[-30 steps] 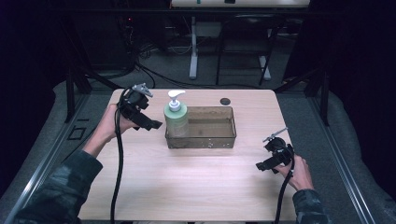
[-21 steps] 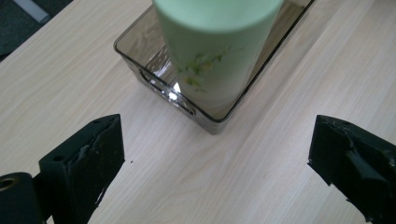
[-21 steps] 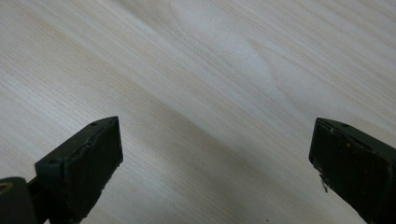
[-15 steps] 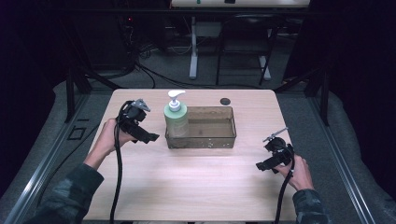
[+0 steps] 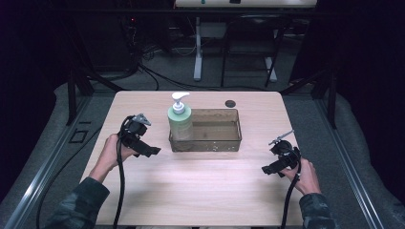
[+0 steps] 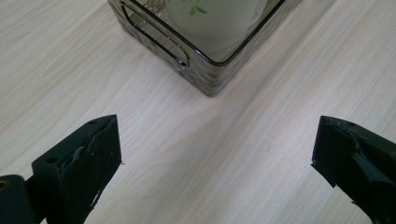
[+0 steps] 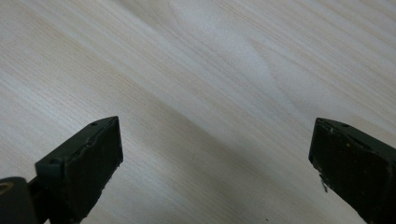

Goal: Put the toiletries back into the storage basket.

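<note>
Both hand-held grippers sit low over the pale wood-grain table (image 5: 200, 191), each with its black jaws spread wide and nothing between them. Nearest the person, the right gripper (image 5: 273, 168) rests in the right hand (image 5: 302, 175) toward the table's right edge, where it was a second ago; its own view looks down on bare tabletop (image 7: 210, 93) framed by the two parted jaws.

What has changed is on the other side. The left gripper (image 5: 152, 151), held in the left hand (image 5: 111, 151) with its black cable (image 5: 119, 191) trailing back past the sleeve, has drawn back toward the person and away from the far left part of the table, where it stood a second ago close beside the pump bottle. It now hangs just short of the near left corner of the translucent brown rectangular plastic bin (image 5: 210, 136), jaws aimed at it but apart from it. In the left gripper view that corner, with its slotted handle cut-out (image 6: 154, 37), stands just beyond the open jaws.

Inside the bin's left end, beyond the left gripper, stands the pale green soap bottle with a white pump head (image 5: 179, 119), upright; its base shows through the wall (image 6: 210, 18). Farther off, past the bin toward the table's far edge, lies a small dark round disc (image 5: 230, 103). Beyond the table, dark floor, cables and white stand legs (image 5: 197, 57).
</note>
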### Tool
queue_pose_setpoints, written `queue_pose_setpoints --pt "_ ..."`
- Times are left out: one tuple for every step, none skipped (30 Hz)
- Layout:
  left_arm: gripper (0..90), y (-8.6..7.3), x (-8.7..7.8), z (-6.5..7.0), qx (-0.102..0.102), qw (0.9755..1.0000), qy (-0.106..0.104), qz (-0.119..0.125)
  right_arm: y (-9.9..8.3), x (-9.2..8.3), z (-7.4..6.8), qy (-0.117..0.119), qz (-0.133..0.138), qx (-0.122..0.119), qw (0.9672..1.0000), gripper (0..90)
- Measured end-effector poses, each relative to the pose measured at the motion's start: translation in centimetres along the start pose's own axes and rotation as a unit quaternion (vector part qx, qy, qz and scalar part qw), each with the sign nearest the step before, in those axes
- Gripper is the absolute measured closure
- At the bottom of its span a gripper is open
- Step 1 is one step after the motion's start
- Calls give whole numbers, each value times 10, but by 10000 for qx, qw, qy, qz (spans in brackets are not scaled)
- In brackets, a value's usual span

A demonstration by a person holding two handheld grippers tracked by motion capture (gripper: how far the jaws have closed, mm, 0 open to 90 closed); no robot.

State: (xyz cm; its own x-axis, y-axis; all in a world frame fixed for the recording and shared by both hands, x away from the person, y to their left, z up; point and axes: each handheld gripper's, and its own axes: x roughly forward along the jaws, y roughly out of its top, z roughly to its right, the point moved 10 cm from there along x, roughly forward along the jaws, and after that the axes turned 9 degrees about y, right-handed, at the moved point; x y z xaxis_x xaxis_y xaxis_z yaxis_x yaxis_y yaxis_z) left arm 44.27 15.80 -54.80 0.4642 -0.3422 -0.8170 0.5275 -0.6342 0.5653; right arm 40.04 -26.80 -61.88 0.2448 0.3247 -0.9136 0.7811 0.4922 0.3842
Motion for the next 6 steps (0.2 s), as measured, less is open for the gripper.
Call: queue_pose_setpoints --pt "9 -1 1 0 -1 10000 0 -28 0 0 0 6 -2 11 10000 24" --pt "7 -3 2 0 5 10000 2 -48 0 -1 0 -1 6 -9 10000 24" --pt "6 -4 3 1 -16 10000 -12 -68 0 -1 -1 27 30 33 10000 25" --pt "6 -5 5 1 -11 10000 -9 -84 0 -1 0 15 32 36 10000 24" --pt "4 -6 5 1 -21 10000 -5 -83 0 -2 0 10 38 47 10000 25" --pt "2 -6 5 1 -21 10000 -5 -83 0 -2 -1 21 44 55 10000 25"
